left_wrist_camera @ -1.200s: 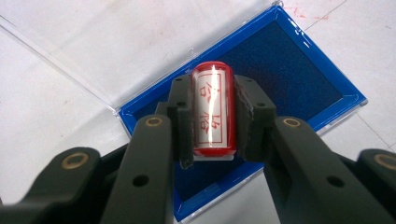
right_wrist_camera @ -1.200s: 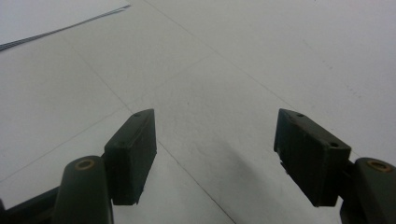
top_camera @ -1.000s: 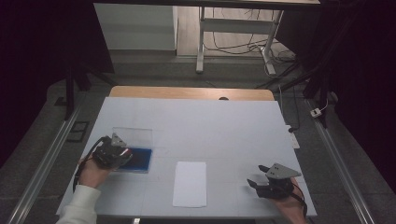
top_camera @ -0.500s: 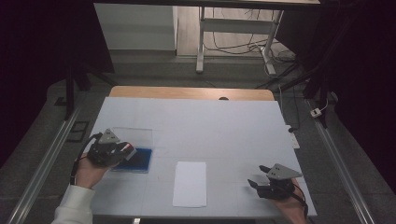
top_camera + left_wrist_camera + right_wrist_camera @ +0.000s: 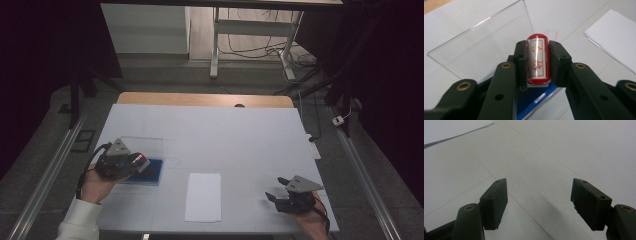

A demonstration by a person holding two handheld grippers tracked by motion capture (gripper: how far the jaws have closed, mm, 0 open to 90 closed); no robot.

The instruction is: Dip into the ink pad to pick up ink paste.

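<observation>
The left hand (image 5: pixel 95 184), in a white sleeve (image 5: pixel 80 225), carries the black two-jaw left gripper (image 5: pixel 136 164) at the table's near left, jaws clamped tight on what they hold. The right hand (image 5: pixel 311 224) rests at the near right with the black right gripper (image 5: pixel 275 189) pointing left, low and level, its jaws spread wide with nothing between them.

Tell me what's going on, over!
Left gripper shut on red cylindrical stamp, above blue ink pad. Right gripper open, empty. White paper sheet unblocked.
</observation>
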